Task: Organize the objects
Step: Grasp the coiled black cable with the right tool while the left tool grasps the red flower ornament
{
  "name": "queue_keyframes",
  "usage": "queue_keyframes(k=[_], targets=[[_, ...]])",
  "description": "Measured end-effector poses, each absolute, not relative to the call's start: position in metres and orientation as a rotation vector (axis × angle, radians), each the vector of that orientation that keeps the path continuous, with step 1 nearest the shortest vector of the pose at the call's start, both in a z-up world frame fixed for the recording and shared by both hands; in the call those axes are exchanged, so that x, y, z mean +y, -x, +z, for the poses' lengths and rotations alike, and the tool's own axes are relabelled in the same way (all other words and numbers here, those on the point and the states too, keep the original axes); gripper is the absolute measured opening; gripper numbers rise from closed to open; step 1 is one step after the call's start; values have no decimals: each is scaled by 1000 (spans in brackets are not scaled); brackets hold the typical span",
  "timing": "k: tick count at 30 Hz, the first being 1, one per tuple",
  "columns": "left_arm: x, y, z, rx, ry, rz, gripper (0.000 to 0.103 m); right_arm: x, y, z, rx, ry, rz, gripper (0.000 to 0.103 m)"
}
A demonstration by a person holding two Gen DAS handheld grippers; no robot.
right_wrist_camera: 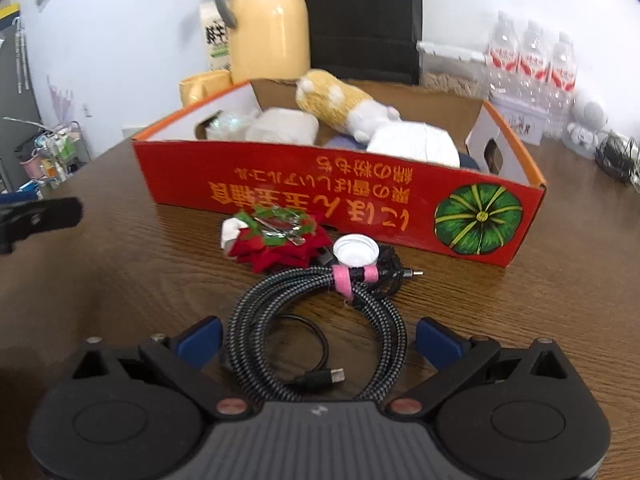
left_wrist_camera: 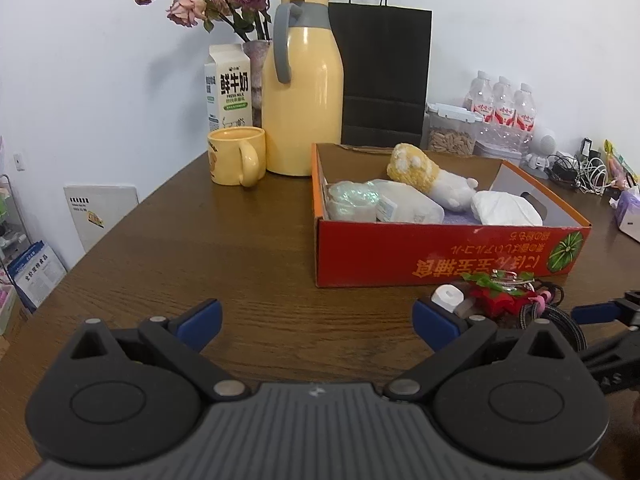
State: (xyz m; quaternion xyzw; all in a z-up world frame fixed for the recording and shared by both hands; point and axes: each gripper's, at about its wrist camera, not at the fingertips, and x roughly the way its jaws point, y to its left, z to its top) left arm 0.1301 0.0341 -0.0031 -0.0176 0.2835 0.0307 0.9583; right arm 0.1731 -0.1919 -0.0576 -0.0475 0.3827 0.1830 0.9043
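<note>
Both hand-held grippers [left_wrist_camera: 316, 322] [right_wrist_camera: 318, 338] open; cable [right_wrist_camera: 316, 312] apparently ungrasped.

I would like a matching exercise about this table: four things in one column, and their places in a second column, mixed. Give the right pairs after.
Things:
1. plush toy
2. braided cable
3. yellow mug
4. water bottles

Places:
A. on the table, between the open fingers of the right gripper
B. at the back right, by the wall
C. inside the red box
D. left of the yellow jug

Pairs: 1-C, 2-A, 3-D, 4-B
</note>
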Motion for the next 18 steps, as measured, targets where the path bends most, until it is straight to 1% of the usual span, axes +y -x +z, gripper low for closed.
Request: queue_keyframes(k=[10,12,18], targets=[[30,-134,-9,595,36,52,103,-189,-168,-62,754,114,374,102],[29,-134,-11,600,35,51,103,-191,-167,-61,733,100,376,92],[29,-135,-12,604,35,50,103,-194,-160,-59,695,70,383,89]])
